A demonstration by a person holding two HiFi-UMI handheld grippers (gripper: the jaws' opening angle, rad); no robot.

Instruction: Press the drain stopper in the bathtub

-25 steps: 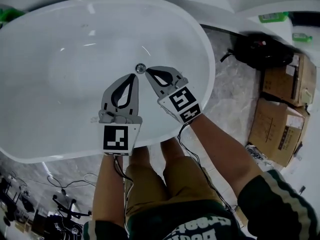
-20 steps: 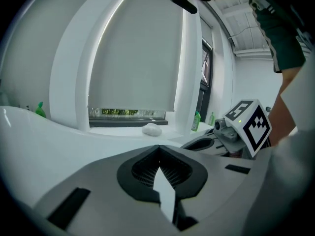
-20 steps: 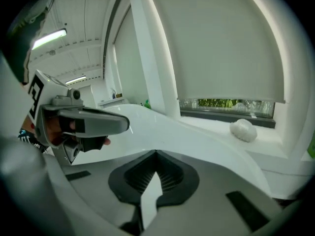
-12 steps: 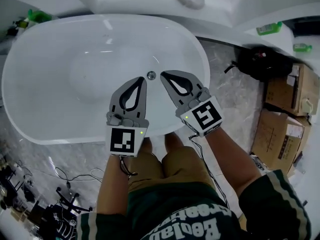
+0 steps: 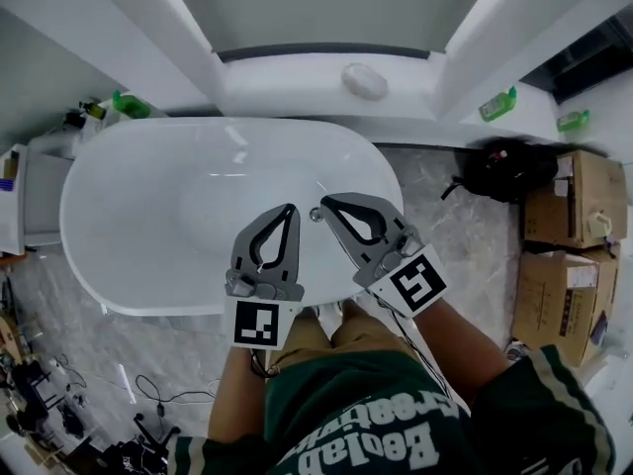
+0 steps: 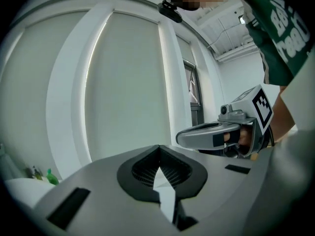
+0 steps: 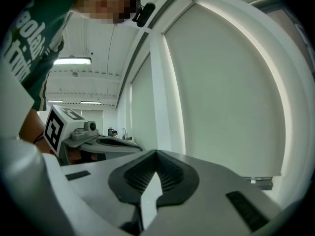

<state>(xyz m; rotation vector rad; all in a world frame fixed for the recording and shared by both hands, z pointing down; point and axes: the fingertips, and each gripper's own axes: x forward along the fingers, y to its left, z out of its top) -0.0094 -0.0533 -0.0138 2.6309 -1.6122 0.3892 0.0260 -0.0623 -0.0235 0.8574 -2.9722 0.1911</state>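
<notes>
The white oval bathtub (image 5: 148, 206) lies below me in the head view. Its small round metal drain stopper (image 5: 315, 214) sits on the tub floor near the right end. Both grippers hang well above the tub, side by side and apart from the stopper. My left gripper (image 5: 289, 209) is shut with nothing in it, its tips left of the stopper in the picture. My right gripper (image 5: 326, 203) is also shut and empty, its tips just right of the stopper. The left gripper view (image 6: 158, 146) and the right gripper view (image 7: 156, 152) face a pale window wall, not the tub.
A white ledge behind the tub carries a pale oval object (image 5: 364, 80) and green bottles (image 5: 499, 104) (image 5: 129, 104). A black bag (image 5: 504, 171) and cardboard boxes (image 5: 579, 201) stand on the marble floor at the right. Cables (image 5: 148, 389) lie at the lower left.
Both grippers have risen away from the tub floor, staying shut. The head view has lifted, so the tub looks smaller and the window ledge has come into sight.
</notes>
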